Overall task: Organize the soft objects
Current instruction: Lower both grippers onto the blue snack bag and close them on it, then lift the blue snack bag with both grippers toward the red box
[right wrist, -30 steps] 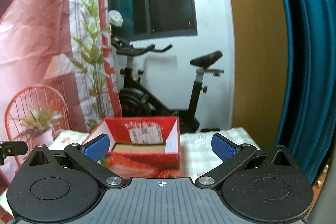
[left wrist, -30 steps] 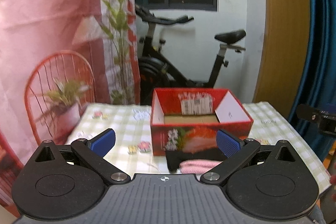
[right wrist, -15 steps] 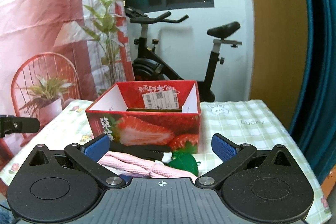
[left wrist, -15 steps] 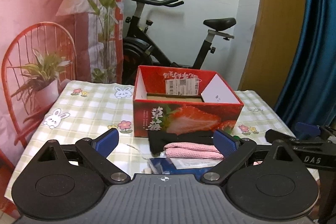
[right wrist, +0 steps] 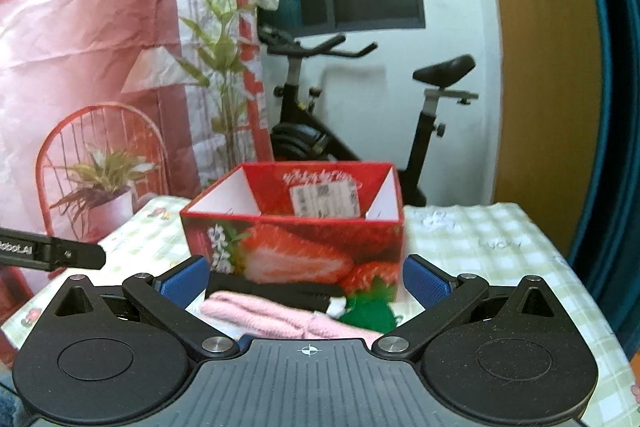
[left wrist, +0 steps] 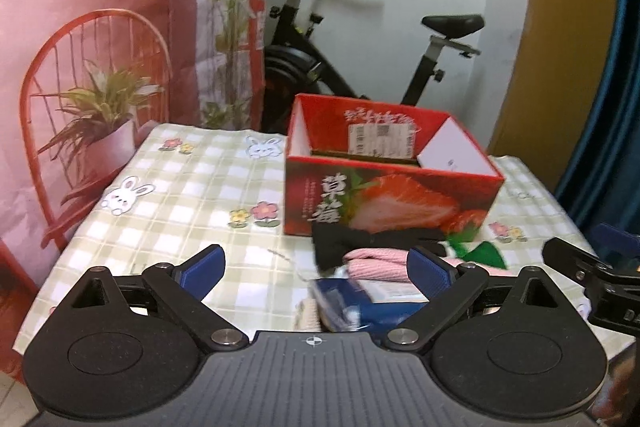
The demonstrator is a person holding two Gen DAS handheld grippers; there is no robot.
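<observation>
A red strawberry-print box (left wrist: 390, 183) (right wrist: 296, 231) stands open on the checked tablecloth (left wrist: 192, 195). In front of it lie soft things: a black cloth (left wrist: 340, 241) (right wrist: 272, 291), a pink knitted piece (left wrist: 376, 261) (right wrist: 264, 315), a green piece (left wrist: 482, 253) (right wrist: 368, 315) and a blue packet (left wrist: 360, 307). My left gripper (left wrist: 316, 271) hangs open above the near table edge, just short of the pile. My right gripper (right wrist: 306, 279) is open too, facing the pile and the box. Nothing sits between either pair of fingers.
An exercise bike (left wrist: 312, 67) (right wrist: 312, 131) stands behind the table. A pink backdrop with a printed chair and plant (left wrist: 92, 115) hangs at the left. A blue curtain (left wrist: 616, 107) and a wooden panel (right wrist: 532, 67) are at the right.
Both grippers have tilted down and come closer to the table over the last second, so the pile of soft things in front of the box has come into view. Both stayed open.
</observation>
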